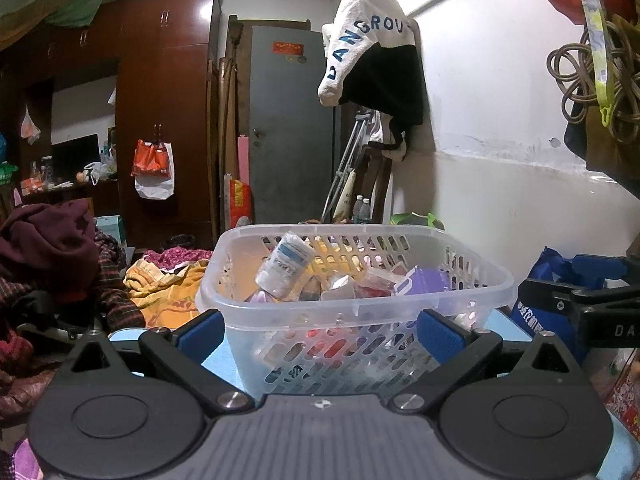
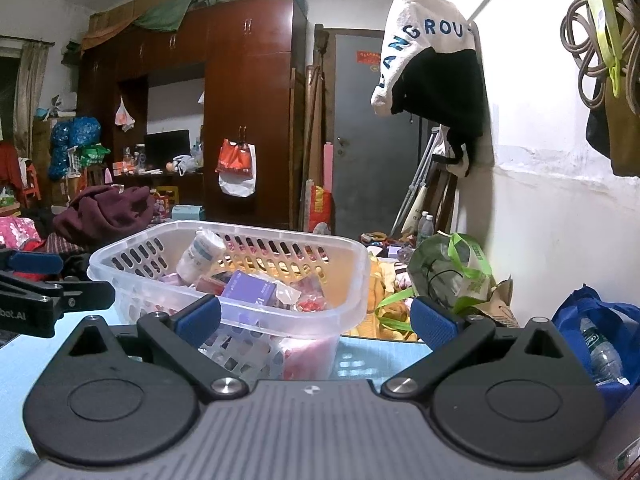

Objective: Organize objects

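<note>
A clear plastic basket (image 1: 360,312) with slotted walls stands on a light blue table (image 2: 372,356). In it lie a white roll with blue print (image 1: 284,266), a purple box (image 1: 424,280) and several small packets. My left gripper (image 1: 320,334) is open, its blue pads on either side of the basket's near wall, nothing held. My right gripper (image 2: 316,322) is open too, just in front of the basket (image 2: 224,300), at its right corner. The same roll (image 2: 202,256) and purple box (image 2: 250,290) show in the right wrist view. Each gripper's arm shows at the other view's edge.
A blue bag (image 2: 600,332) with a bottle sits at the table's right. A green and clear bag (image 2: 452,272) lies behind the basket. Heaped clothes (image 1: 60,264) lie to the left. A white wall (image 1: 520,184) runs along the right, with a cap, cords and bags hanging.
</note>
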